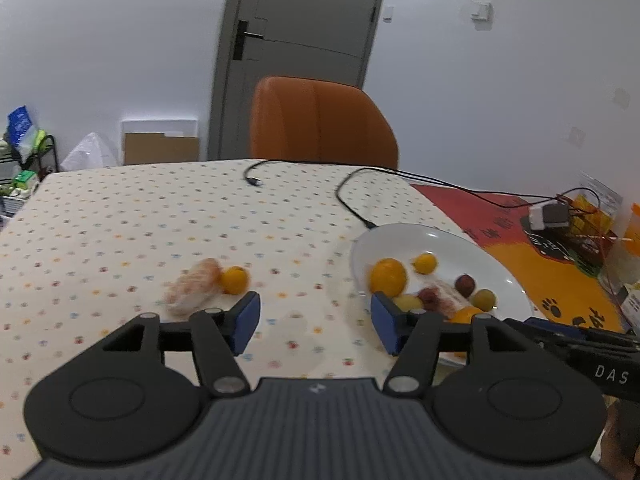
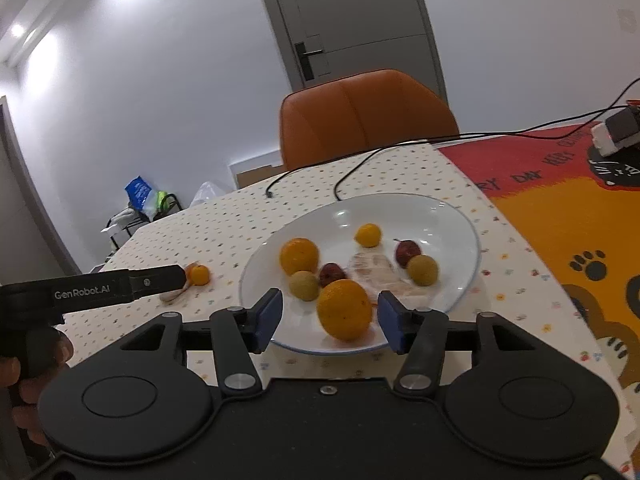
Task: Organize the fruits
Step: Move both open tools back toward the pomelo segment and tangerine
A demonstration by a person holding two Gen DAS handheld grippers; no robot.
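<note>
Nearest the right wrist camera, the right tool point(image 2: 330, 320) hangs over the near rim of a white plate point(image 2: 460, 232), its blue pads point(image 2: 269, 316) spread apart, holding nothing. Between those pads, resting in the plate close to the near rim, sits a large orange point(image 2: 344, 309). Farther in lie a second orange point(image 2: 299, 256), a small yellow citrus point(image 2: 368, 235), two dark red fruits point(image 2: 407, 251), two yellow-green round fruits point(image 2: 423, 269) and a pale pinkish wrapped item point(image 2: 380, 274) whose nature is too blurred to tell.

From the left wrist camera, the left tool point(image 1: 315, 322) hovers above the dotted cloth of the worktop point(image 1: 120, 220), its jaws likewise apart and empty. Its right pad overlaps the plate's left rim in view; whether it touches cannot be told. Just beyond its left pad, out on the cloth and well left of the plate, a small orange fruit point(image 1: 234, 280) lies touching a blurred pinkish wrapped lump point(image 1: 192, 292).

Black cables point(image 1: 352, 200) trail across the far part of the worktop toward the plate's far rim. An orange chair point(image 1: 320, 120) stands at the far edge. A red and orange mat point(image 2: 560, 208) covers the right side of the worktop. A hand point(image 2: 28, 360) grips the left tool's handle at the left of the right wrist view.
</note>
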